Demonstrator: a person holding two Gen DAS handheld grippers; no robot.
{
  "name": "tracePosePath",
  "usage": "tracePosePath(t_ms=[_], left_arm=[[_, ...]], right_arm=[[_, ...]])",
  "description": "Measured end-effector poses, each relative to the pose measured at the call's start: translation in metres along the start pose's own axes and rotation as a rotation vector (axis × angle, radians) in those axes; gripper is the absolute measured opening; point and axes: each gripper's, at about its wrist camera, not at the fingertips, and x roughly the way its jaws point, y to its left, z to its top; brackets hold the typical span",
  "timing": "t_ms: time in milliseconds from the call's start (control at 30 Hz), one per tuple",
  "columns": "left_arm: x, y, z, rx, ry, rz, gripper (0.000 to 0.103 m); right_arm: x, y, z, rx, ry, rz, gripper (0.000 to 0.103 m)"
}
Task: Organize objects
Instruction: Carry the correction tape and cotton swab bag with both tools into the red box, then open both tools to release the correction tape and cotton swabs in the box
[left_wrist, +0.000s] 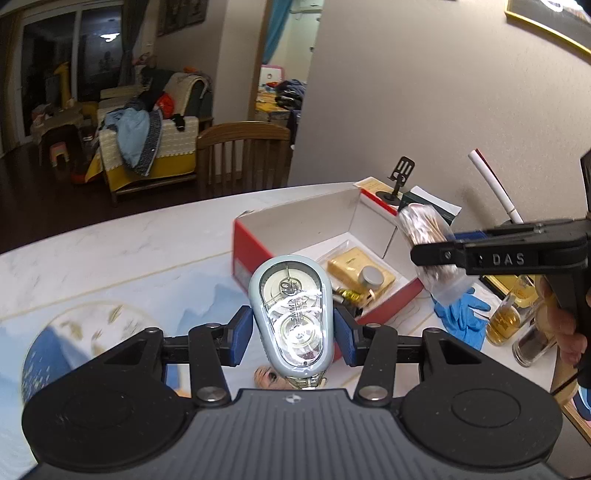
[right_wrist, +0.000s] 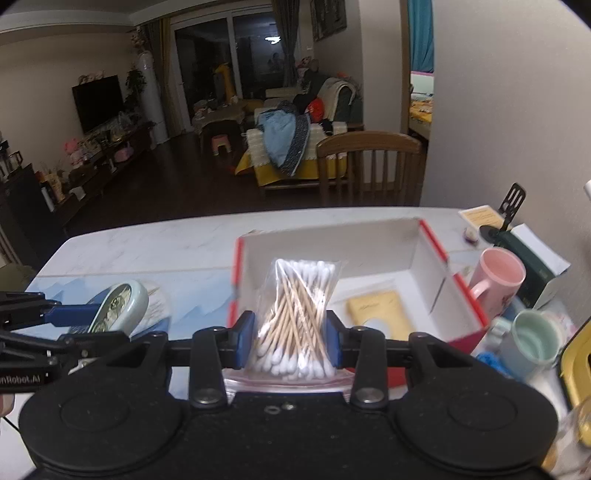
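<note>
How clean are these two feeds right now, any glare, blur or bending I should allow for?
Left wrist: glare on the tape dispenser washes out its clear window; the table edge bows from the fisheye; left edge smeared. Right wrist: the swab bag is sharp, but the mugs at the right edge are blurred; room behind is dim.

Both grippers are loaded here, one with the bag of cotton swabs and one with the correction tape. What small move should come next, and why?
Probably lower the right gripper a little and release. It is shut on the bag of cotton swabs, which already hangs over the open red box, with bare floor beside the yellow packet. The left gripper, shut on the correction tape, sits short of the box.
</note>
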Motion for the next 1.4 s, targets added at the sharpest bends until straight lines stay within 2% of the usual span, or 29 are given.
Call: tracePosePath(t_ms=[233,500,767,1033,1400], left_arm=[[0.047,-0.027,0.027,0.044,0.039,-0.013,0.047],[0.099,-0.048,0.042,0.067,0.107,0.011,0.047],[0.152,-0.059,0.061,0.097,0.156,0.050,0.047],[0.207,-0.061,0.070,0.118,0.253,0.082,0.047],[0.259,-0.059,0.067,0.143,0.394,0.112,0.047]], right_arm=[[0.028,-0.043,0.020,0.013,0.009,-0.011,0.039],[0.077,-0.077,0.040,0.046,0.076,-0.013,0.039],[0.130,-0.094,0.045,0.071,0.148,-0.031,0.039],[0.183,-0.107,0.037,0.120,0.257,-0.067,0.039],[0.208,-0.107,0.027,0.135,0.343,-0.087,0.041]])
